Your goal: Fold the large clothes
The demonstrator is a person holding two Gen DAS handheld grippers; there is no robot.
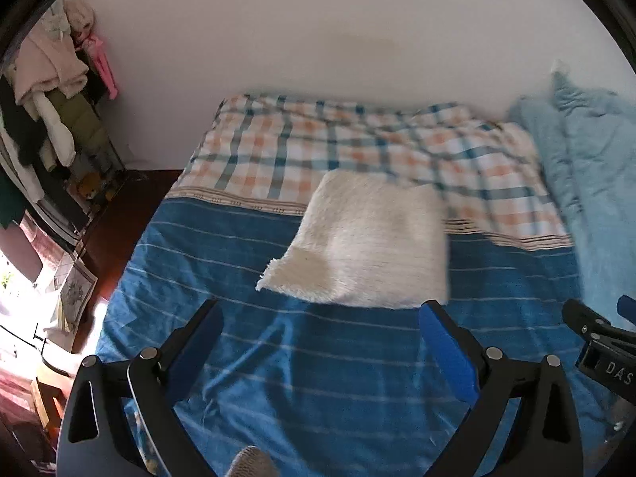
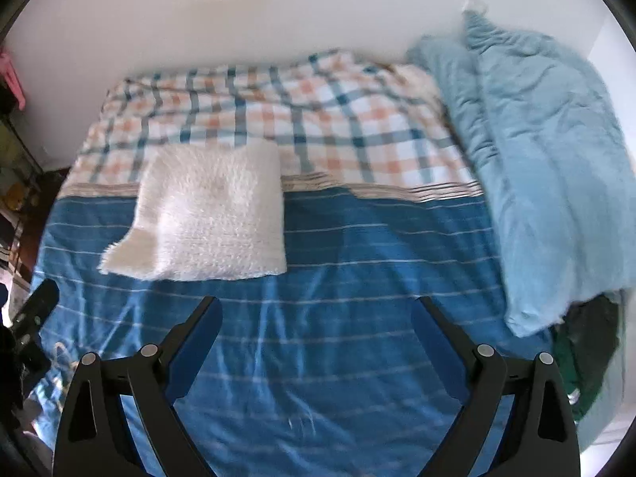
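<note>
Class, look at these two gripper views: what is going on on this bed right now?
A person holding two grippers is folding clothes on a bed. A fluffy white garment lies folded into a rough rectangle on the blue striped sheet, one corner sticking out at its left. Both the left gripper and the right gripper hover open above the sheet, holding nothing. A light blue duvet is bunched along the right.

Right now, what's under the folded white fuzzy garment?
The folded white fuzzy garment lies across the seam between the blue striped sheet and the plaid blanket. Both show around it; anything beneath its footprint is hidden.
</note>
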